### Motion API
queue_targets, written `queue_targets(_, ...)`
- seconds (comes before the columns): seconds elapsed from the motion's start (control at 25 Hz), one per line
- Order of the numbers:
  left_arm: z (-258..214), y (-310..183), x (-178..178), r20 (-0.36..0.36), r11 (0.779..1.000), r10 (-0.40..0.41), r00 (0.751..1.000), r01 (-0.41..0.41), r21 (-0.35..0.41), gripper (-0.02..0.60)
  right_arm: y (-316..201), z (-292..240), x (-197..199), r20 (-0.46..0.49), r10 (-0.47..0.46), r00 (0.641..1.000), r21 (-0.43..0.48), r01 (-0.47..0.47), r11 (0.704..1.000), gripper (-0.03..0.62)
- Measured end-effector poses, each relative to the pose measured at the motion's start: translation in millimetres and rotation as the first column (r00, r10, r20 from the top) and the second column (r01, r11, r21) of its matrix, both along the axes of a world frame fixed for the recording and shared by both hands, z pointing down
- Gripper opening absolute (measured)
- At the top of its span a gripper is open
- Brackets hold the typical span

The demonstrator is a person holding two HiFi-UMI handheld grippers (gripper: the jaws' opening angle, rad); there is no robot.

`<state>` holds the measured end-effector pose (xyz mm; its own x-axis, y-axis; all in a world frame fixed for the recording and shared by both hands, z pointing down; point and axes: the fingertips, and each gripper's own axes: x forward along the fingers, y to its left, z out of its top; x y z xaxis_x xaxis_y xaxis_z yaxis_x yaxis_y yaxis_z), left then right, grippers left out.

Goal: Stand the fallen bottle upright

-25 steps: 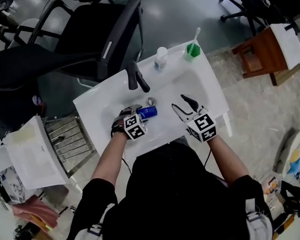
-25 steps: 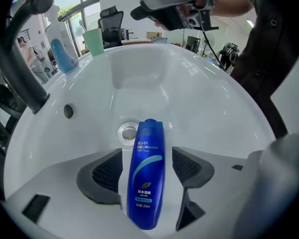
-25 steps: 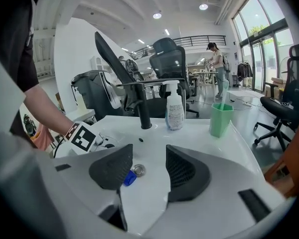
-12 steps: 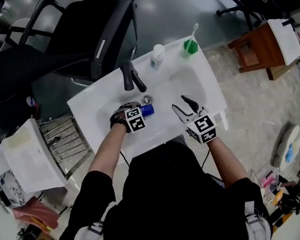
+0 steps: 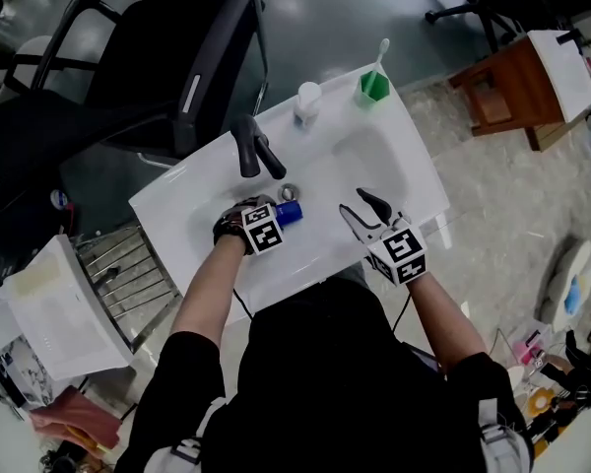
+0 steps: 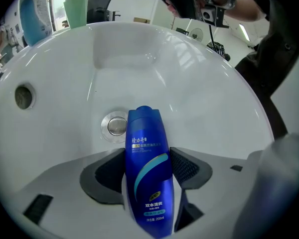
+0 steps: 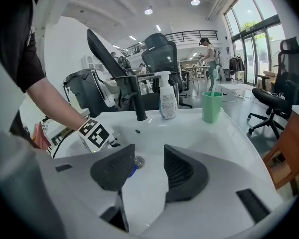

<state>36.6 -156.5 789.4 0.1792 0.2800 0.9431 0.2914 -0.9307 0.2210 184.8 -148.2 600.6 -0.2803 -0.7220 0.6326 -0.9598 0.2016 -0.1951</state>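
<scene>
A blue bottle [image 6: 144, 133] lies on its side in the white sink basin [image 6: 199, 98], its cap next to the drain [image 6: 115, 125]. My left gripper [image 6: 147, 166] points steeply down over it. Its jaws are closing, and both pads touch the bottle's sides. In the head view the bottle [image 5: 290, 213] shows just beyond the left gripper [image 5: 273, 215]. My right gripper [image 5: 361, 207] hovers over the basin's right half; its jaws are narrowing with nothing between them. In the right gripper view [image 7: 148, 171] a sliver of the bottle [image 7: 132, 171] shows past the left pad.
A black faucet [image 5: 254, 151] stands at the back of the sink. A white pump bottle [image 5: 306, 101] and a green cup [image 5: 374, 85] with a toothbrush sit on the back rim. An overflow hole [image 6: 23, 96] marks the basin wall. Office chairs stand behind the sink.
My left gripper has tipped more steeply down over the bottle and covers more of it. The right gripper has stayed in place.
</scene>
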Motion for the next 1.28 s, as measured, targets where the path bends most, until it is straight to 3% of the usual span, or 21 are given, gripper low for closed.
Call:
queue_targets(0.16,-3,3,0,-0.009,0.996,-0.093,0.996,0.093,-0.006,0.291,-3,5,-6,0.009,-0.011,1.000,0.002,0.011,1.000,0.192)
queue_targets(0.44,-21,14,-12,-0.088,0.989,-0.145,0.986,0.146,0.008,0.291,-8,1,-18,0.014,-0.059,0.998,0.023,0.059,0.998,0.186)
queue_targets(0.64,-44,9,-6,-0.178,0.968,-0.244,0.953,0.249,0.006,0.290,-10,3,-21,0.003,-0.093,0.996,0.023,0.093,0.995,0.183)
queue_targets(0.84,-76,-5,-7,-0.302,0.910,-0.398,0.866,0.414,-0.012,0.290,-18,-3,-35,0.010,-0.138,0.990,0.035,0.138,0.990,0.178)
queue_targets(1.08,-93,-16,-23,-0.366,0.835,-0.520,0.772,0.550,-0.026,0.290,-28,-14,-49,-0.018,-0.237,0.971,0.052,0.238,0.970,0.176)
queue_targets(1.28,-107,-27,-34,-0.442,0.740,-0.622,0.646,0.670,-0.061,0.290,-39,-25,-60,-0.039,-0.310,0.950,0.075,0.312,0.947,0.175)
